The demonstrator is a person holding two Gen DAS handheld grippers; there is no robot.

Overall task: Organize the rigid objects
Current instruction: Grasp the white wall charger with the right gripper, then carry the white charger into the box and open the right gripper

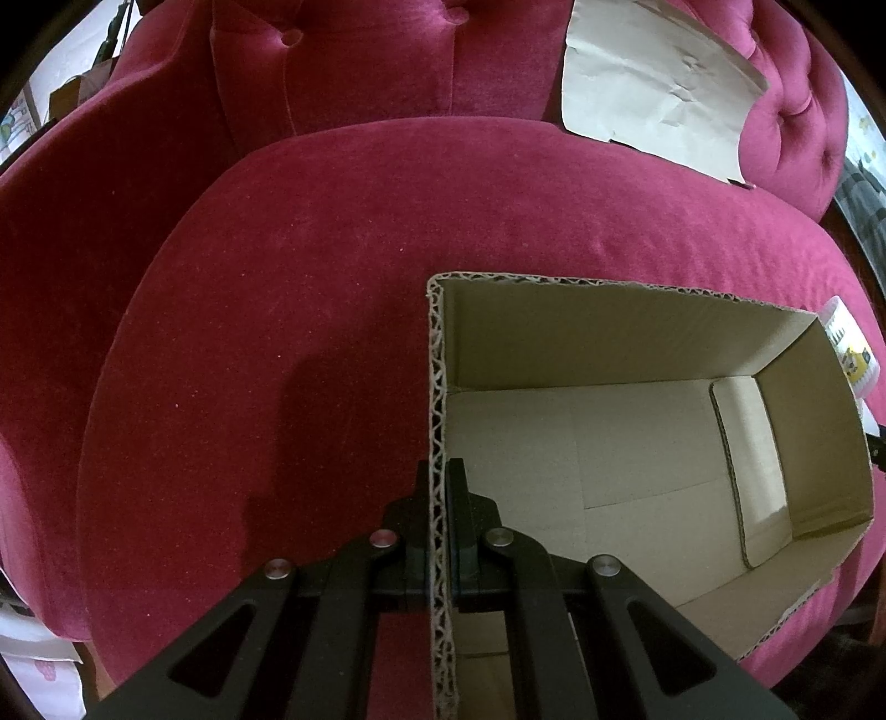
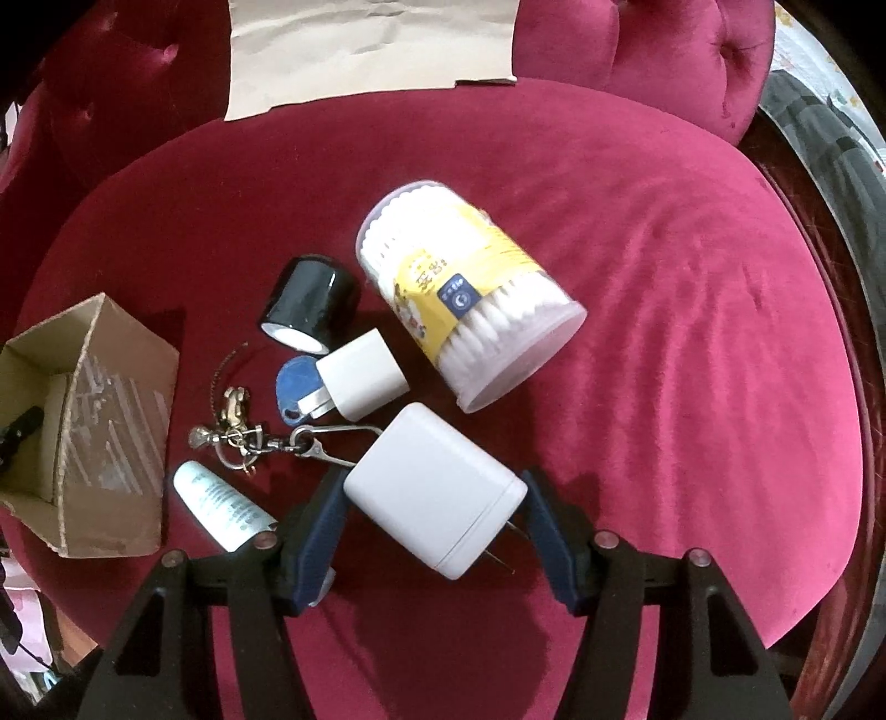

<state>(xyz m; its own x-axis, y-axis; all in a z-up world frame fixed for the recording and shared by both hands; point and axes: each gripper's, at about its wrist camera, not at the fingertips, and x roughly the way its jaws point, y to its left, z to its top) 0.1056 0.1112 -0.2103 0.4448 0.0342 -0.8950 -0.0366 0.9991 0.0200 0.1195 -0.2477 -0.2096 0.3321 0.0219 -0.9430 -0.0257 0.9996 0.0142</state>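
Note:
My left gripper (image 1: 440, 465) is shut on the left wall of an open, empty cardboard box (image 1: 554, 332) that sits on the red velvet seat. In the right wrist view, the box (image 2: 111, 426) stands at the left. My right gripper (image 2: 432, 479) is shut on a large white plug charger (image 2: 432, 493); both blue pads touch its sides and its prongs point toward me. Beyond it lie a small white charger (image 2: 360, 382), a blue key fob (image 2: 293, 387), a black tape roll (image 2: 310, 304), a cotton swab tub (image 2: 465, 293) on its side, a key ring with carabiner (image 2: 249, 437) and a small white tube (image 2: 221, 504).
Everything rests on a red velvet seat cushion (image 2: 664, 332) with a tufted backrest behind. A creased sheet of brown paper (image 2: 365, 44) leans against the backrest, also visible as the paper (image 1: 653, 83) in the left wrist view. The swab tub (image 1: 847, 349) peeks past the box's right wall.

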